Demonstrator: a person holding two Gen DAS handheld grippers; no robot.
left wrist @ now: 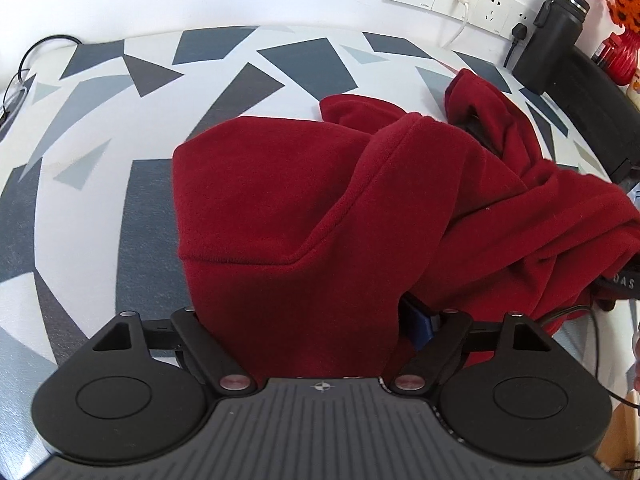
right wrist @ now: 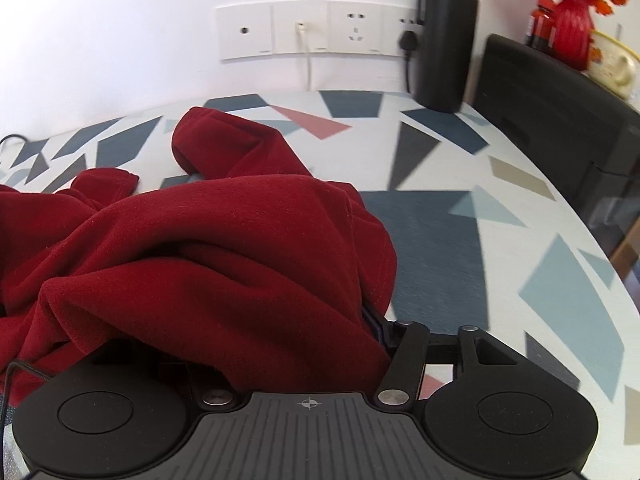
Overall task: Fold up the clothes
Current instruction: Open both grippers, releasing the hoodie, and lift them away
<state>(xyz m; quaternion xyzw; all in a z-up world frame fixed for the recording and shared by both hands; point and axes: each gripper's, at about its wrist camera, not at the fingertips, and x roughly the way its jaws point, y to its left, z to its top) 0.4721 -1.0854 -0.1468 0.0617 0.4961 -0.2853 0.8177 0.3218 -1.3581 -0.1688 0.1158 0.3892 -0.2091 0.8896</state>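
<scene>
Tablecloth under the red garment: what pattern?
White tablecloth with grey, blue and pink angular shapes; clearest in right wrist view.

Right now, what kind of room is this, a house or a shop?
Probably a room in a home. A red fleece top lies on a table with a patterned cover, wall sockets sit behind it, and a red vase of orange flowers stands beside a black flask.
</scene>
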